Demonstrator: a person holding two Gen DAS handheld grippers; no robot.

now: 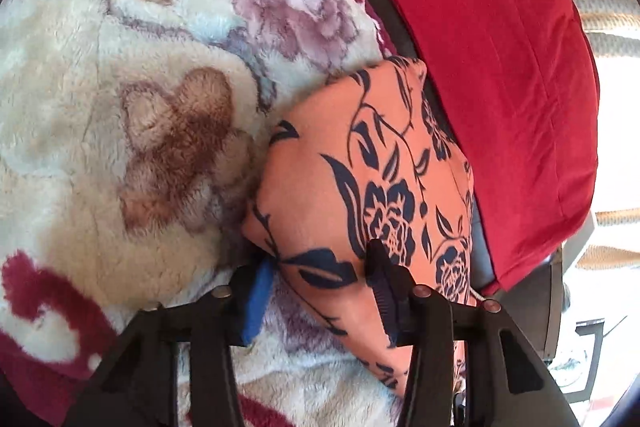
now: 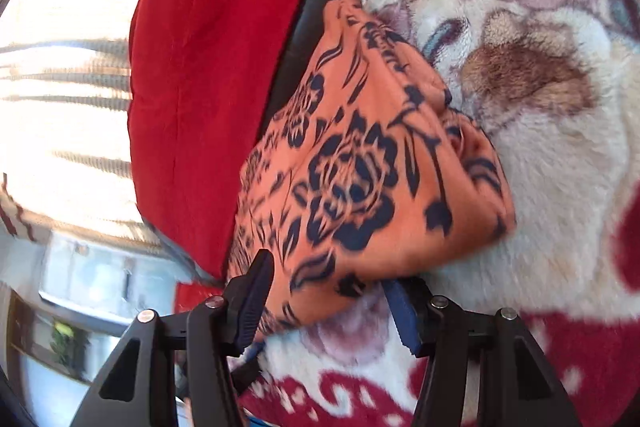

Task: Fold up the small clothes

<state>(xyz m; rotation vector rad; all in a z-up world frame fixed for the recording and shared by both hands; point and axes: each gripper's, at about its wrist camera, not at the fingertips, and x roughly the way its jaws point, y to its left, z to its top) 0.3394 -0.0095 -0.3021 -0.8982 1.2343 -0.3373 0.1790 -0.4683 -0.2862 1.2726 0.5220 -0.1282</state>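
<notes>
An orange cloth with a dark blue flower print [image 1: 372, 183] lies bunched on a fluffy floral blanket [image 1: 100, 131]. My left gripper [image 1: 320, 279] has its two fingers on either side of the cloth's near end and holds it. In the right wrist view the same orange cloth [image 2: 360, 179] lies in thick folds, and my right gripper [image 2: 332, 291] has its fingers around its near edge, gripping it. The cloth hides most of each gripper's inner pads.
A red cushion [image 1: 492, 67] lies just beyond the cloth; it also shows in the right wrist view [image 2: 216, 75]. A dark strip of seat [image 2: 320, 11] runs between the cushion and the blanket [image 2: 552, 155]. A bright window with bars is behind.
</notes>
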